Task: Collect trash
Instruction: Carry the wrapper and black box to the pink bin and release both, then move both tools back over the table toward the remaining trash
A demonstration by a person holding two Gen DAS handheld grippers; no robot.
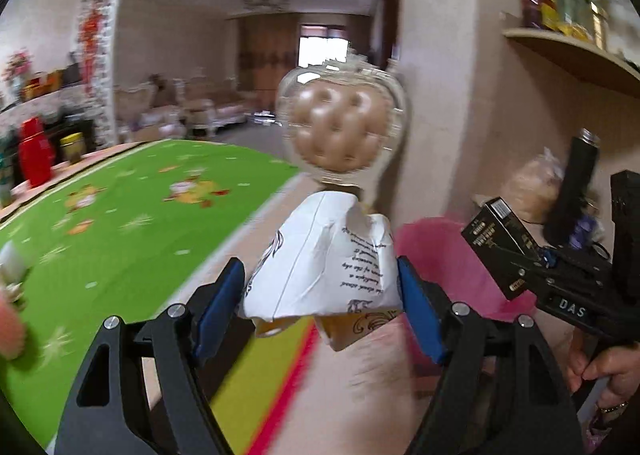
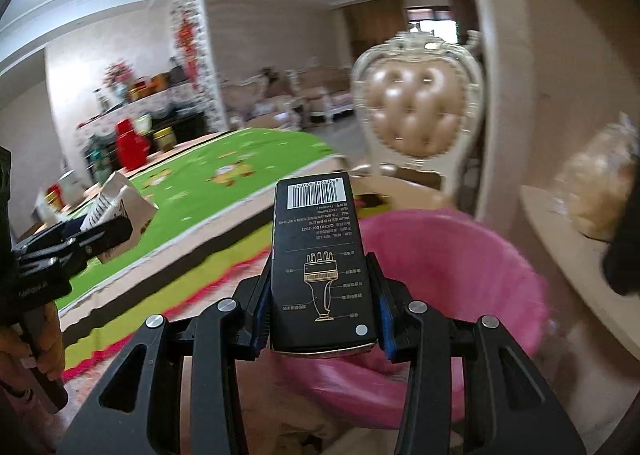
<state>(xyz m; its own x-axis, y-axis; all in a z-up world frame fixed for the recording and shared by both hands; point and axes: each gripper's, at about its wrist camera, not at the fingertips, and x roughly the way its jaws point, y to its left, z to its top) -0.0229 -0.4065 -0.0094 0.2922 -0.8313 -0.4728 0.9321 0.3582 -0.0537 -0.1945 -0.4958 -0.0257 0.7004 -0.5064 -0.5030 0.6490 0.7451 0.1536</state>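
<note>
The right gripper (image 1: 516,255) is showing "DAS" on its body; the black box (image 2: 322,267) is carrying a barcode, "Q/CRQ 001-2021".

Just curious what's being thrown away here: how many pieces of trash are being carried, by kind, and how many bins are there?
White printed paper carton: 1, held by the left gripper
Black barcode box: 1, held by the right gripper
Pink bin: 1
Total: 3

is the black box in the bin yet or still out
Out: the black box is clamped between the right gripper fingers, held above the pink bin.
</note>
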